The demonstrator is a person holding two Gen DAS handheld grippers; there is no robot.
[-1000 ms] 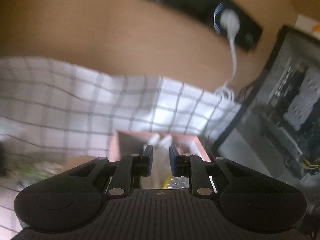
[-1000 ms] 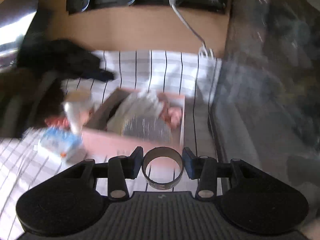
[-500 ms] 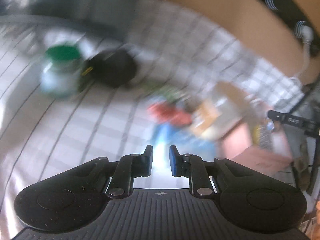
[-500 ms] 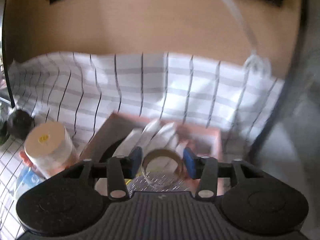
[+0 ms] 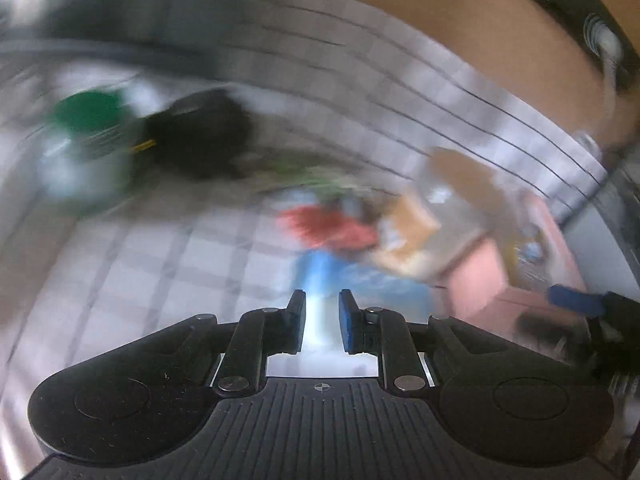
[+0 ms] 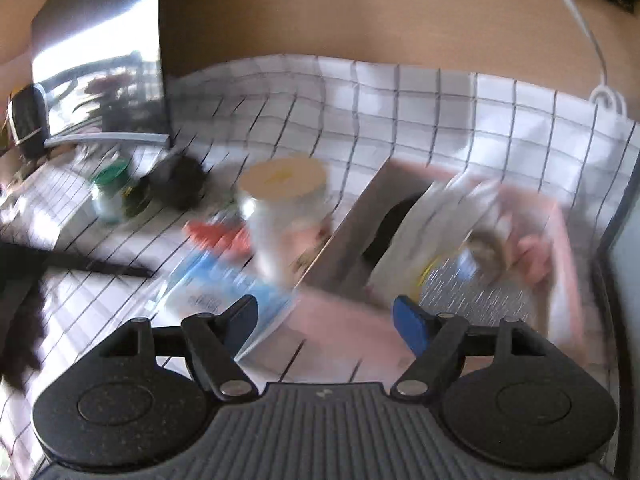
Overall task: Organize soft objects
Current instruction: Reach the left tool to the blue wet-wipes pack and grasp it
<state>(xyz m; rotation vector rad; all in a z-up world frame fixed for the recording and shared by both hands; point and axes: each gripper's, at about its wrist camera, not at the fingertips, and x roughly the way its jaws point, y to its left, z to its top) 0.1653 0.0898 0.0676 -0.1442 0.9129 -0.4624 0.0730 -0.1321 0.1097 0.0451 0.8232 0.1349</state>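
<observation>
A pink box (image 6: 560, 248) stands on the checked cloth at right, holding white gloves (image 6: 448, 208), a silvery packet (image 6: 476, 284) and a small tape roll (image 6: 486, 246). My right gripper (image 6: 324, 320) is open and empty in front of the box. A blue packet (image 6: 224, 292), a red packet (image 6: 216, 232) and a tan-lidded jar (image 6: 284, 208) lie left of the box. My left gripper (image 5: 322, 322) has its jaws a narrow gap apart with nothing between them, above the blue packet (image 5: 360, 280). The box (image 5: 500, 276) shows blurred at its right.
A green-lidded jar (image 6: 110, 188) and a black soft lump (image 6: 180, 184) sit further left; both also show in the left wrist view, jar (image 5: 86, 140) and lump (image 5: 196, 132). A monitor (image 6: 100, 60) stands at back left. A power strip with a white cable (image 6: 576, 12) runs along the wall.
My right gripper has opened and let go of the tape roll, which now lies in the box, and it has drawn back left. My left gripper view has barely shifted in the last half second.
</observation>
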